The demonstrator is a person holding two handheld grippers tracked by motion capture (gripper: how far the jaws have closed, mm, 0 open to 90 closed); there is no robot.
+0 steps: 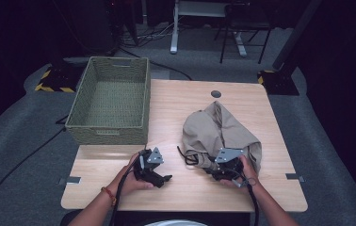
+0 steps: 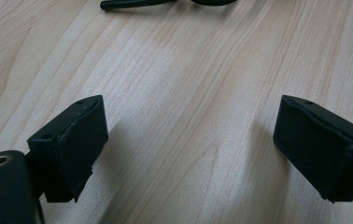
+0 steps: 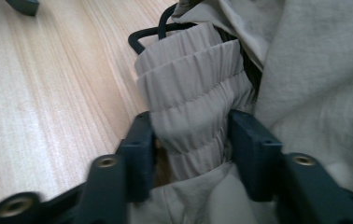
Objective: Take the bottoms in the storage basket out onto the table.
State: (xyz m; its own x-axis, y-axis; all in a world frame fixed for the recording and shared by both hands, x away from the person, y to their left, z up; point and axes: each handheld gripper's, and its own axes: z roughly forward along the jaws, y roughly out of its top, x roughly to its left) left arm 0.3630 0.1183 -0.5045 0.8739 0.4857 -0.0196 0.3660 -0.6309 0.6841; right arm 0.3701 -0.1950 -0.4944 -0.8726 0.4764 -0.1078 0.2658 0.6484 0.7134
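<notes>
The trousers (image 1: 221,134) lay in a soft heap on the desk (image 1: 185,188), right of the basket (image 1: 110,101). We judged them light, limp and likely to sag. Our right gripper (image 3: 191,140) seemed to pinch the ribbed waistband (image 3: 191,102), a sound hold; our left gripper (image 2: 188,140) stood wide, empty.

A light wooden table (image 1: 176,188) carries a woven green basket (image 1: 110,101) at its far left corner and crumpled beige trousers (image 1: 218,129) right of centre.
</notes>
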